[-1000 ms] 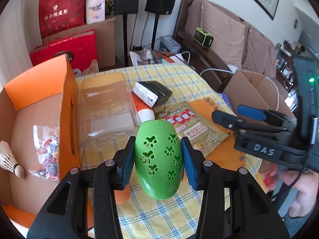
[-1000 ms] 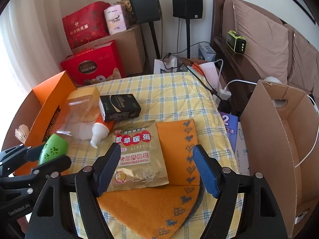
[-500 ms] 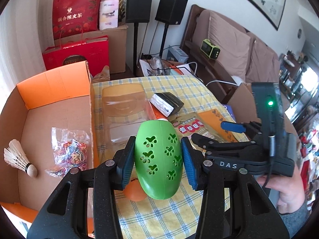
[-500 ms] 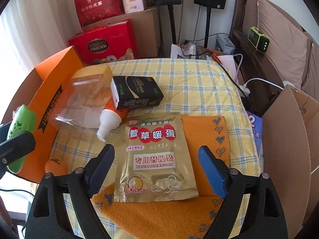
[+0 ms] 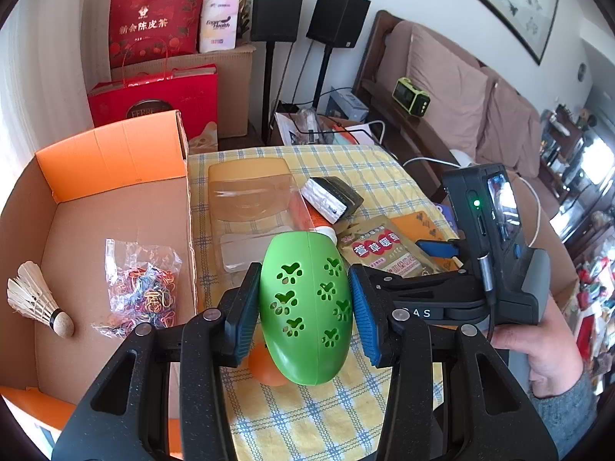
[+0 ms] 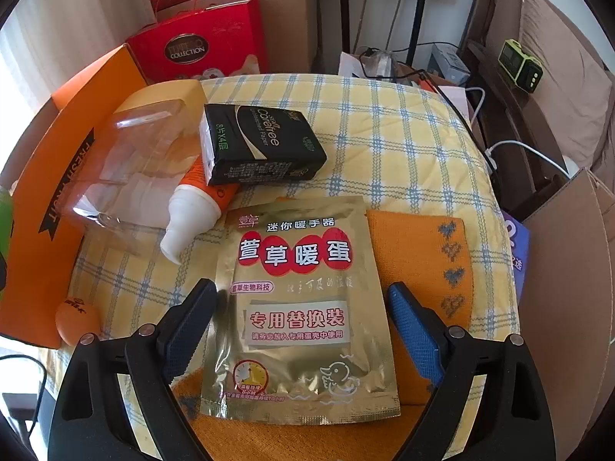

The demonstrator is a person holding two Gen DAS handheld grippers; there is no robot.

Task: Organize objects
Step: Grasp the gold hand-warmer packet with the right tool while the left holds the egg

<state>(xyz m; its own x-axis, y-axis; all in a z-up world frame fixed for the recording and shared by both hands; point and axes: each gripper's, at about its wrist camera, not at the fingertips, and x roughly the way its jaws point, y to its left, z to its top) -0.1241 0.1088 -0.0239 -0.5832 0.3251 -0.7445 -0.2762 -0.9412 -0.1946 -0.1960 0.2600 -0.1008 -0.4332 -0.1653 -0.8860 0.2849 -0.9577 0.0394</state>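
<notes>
Left wrist view: the left gripper (image 5: pixel 305 301) clamps a green egg-shaped plastic shell with paw-print cutouts (image 5: pixel 307 303) between both pads, above the checked tablecloth (image 5: pixel 326 411) beside the open orange cardboard box (image 5: pixel 115 207). Right wrist view: the right gripper (image 6: pixel 303 330) is opening wide, its fingers straddling a flat gold foil pouch (image 6: pixel 300 315) without touching it.

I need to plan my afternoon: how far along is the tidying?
Done: a shuttlecock and a bag of rubber bands lie in the orange box. In hand: the left hand-held gripper holds a green egg; the right hand-held gripper, opening, straddles the gold pouch. Left: tissue pack, tube, clear case, orange ball, cloth.
</notes>
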